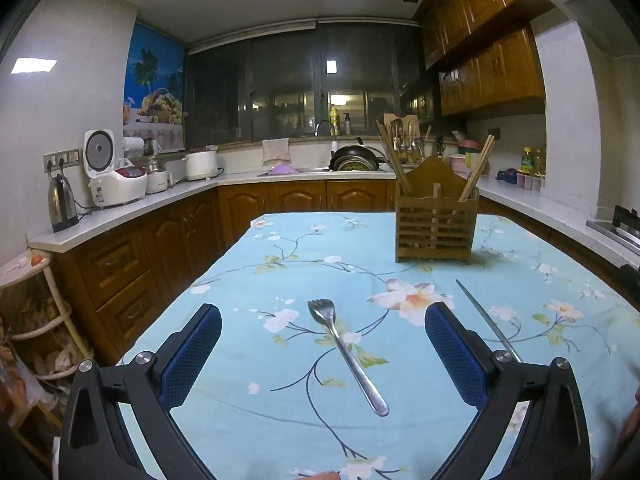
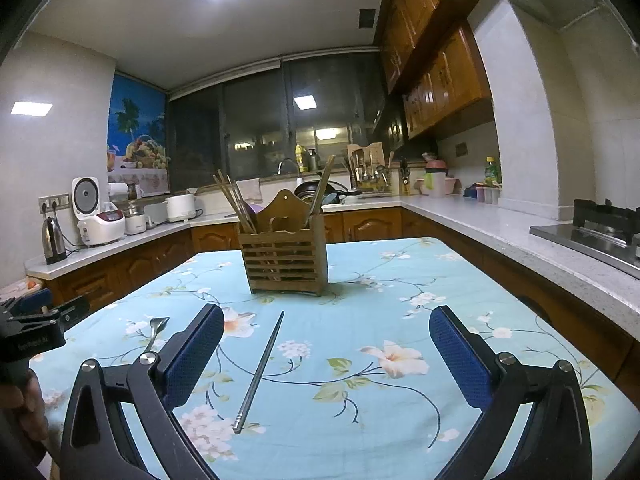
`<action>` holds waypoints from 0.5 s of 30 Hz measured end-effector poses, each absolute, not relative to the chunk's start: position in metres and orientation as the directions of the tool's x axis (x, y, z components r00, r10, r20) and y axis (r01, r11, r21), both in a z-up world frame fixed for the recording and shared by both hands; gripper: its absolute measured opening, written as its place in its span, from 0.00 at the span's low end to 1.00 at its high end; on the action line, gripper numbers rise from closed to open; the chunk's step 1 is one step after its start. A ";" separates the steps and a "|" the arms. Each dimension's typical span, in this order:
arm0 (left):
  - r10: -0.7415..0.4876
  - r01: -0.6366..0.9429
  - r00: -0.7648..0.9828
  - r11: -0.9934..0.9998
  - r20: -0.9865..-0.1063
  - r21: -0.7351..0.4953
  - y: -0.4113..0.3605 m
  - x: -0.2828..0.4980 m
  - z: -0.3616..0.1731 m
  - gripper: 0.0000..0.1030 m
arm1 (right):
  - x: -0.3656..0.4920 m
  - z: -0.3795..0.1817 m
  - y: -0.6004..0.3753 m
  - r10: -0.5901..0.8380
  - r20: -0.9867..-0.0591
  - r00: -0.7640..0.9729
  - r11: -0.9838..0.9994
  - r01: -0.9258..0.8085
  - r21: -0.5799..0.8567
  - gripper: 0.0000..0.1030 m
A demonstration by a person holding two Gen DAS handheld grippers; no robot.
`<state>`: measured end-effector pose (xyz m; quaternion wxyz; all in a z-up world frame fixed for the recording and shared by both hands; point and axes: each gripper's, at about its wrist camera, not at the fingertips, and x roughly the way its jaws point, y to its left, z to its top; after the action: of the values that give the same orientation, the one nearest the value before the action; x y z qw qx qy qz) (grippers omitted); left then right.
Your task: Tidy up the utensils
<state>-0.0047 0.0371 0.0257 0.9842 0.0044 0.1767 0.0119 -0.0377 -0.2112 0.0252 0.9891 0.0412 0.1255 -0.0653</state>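
Observation:
A steel fork [image 1: 346, 354] lies flat on the floral blue tablecloth [image 1: 280, 272], tines away from me, between the spread blue pads of my left gripper [image 1: 323, 322], which is open and hovers above it. A metal chopstick [image 1: 486, 320] lies to the fork's right. In the right wrist view that chopstick [image 2: 260, 372] rests between the wide fingers of my open right gripper [image 2: 326, 324], nearer the left pad. The fork [image 2: 157, 330] is partly hidden behind that pad. A slatted wooden utensil holder [image 1: 436, 226] [image 2: 285, 256] holding wooden chopsticks stands farther back.
The table [image 2: 460, 292] sits in a U of wooden kitchen counters. A kettle [image 1: 62, 204] and rice cookers stand on the left counter, a sink with a pan at the back, a gas hob [image 2: 600, 228] on the right. A hand holds the left gripper's body [image 2: 36, 332].

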 end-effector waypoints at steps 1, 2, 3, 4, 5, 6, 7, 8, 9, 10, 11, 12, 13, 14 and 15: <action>0.025 -0.021 0.937 1.000 -0.349 0.014 0.037 -0.004 0.026 0.99 | -0.037 0.026 -0.211 -0.117 -0.253 0.960 0.988 0.138 0.064 1.00; 0.026 -0.022 0.936 1.000 -0.350 0.014 0.037 -0.005 0.026 0.99 | -0.037 0.026 -0.210 -0.116 -0.254 0.960 0.988 0.137 0.065 1.00; 0.026 -0.022 0.937 1.000 -0.349 0.014 0.037 -0.005 0.026 0.99 | -0.037 0.027 -0.210 -0.116 -0.255 0.960 0.988 0.137 0.065 1.00; 0.024 -0.020 0.937 1.000 -0.349 0.013 0.037 -0.005 0.026 0.99 | -0.037 0.026 -0.210 -0.117 -0.253 0.960 0.988 0.137 0.065 1.00; 0.024 -0.020 0.937 1.000 -0.349 0.013 0.037 -0.005 0.026 0.99 | -0.037 0.026 -0.210 -0.117 -0.253 0.960 0.988 0.137 0.065 1.00; 0.025 -0.021 0.937 1.000 -0.350 0.013 0.036 -0.005 0.026 0.99 | -0.037 0.026 -0.210 -0.117 -0.253 0.960 0.988 0.138 0.065 1.00; 0.023 -0.020 0.937 1.000 -0.349 0.013 0.036 -0.005 0.026 0.99 | -0.038 0.027 -0.209 -0.116 -0.254 0.960 0.988 0.137 0.065 1.00; 0.021 -0.018 0.936 1.000 -0.350 0.012 0.036 -0.005 0.026 0.99 | -0.037 0.026 -0.209 -0.117 -0.254 0.960 0.988 0.137 0.065 1.00; 0.020 -0.017 0.936 1.000 -0.352 0.012 0.036 -0.005 0.026 0.99 | -0.037 0.026 -0.209 -0.115 -0.256 0.960 0.989 0.136 0.064 1.00; 0.019 -0.016 0.935 1.000 -0.354 0.013 0.035 -0.005 0.026 0.99 | -0.036 0.026 -0.209 -0.112 -0.258 0.959 0.989 0.133 0.064 1.00; 0.018 -0.014 0.935 1.000 -0.354 0.014 0.035 -0.006 0.026 0.99 | -0.036 0.027 -0.208 -0.110 -0.259 0.959 0.989 0.131 0.064 1.00; 0.017 -0.013 0.935 1.000 -0.354 0.014 0.034 -0.006 0.027 0.99 | -0.036 0.027 -0.207 -0.108 -0.259 0.960 0.990 0.129 0.063 1.00; 0.017 -0.013 0.935 1.000 -0.354 0.015 0.033 -0.006 0.028 0.99 | -0.037 0.027 -0.205 -0.106 -0.258 0.960 0.990 0.126 0.062 1.00; 0.017 -0.012 0.935 1.000 -0.354 0.015 0.033 -0.006 0.028 0.99 | -0.037 0.028 -0.205 -0.104 -0.257 0.961 0.991 0.123 0.060 1.00; 0.016 -0.011 0.936 1.000 -0.353 0.015 0.032 -0.007 0.028 0.99 | -0.037 0.028 -0.204 -0.103 -0.257 0.961 0.991 0.121 0.059 1.00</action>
<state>-0.0068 0.0322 0.0284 0.9837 0.0066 0.1794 0.0068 -0.0374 -0.2036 0.0280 0.9895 0.0372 0.1275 -0.0566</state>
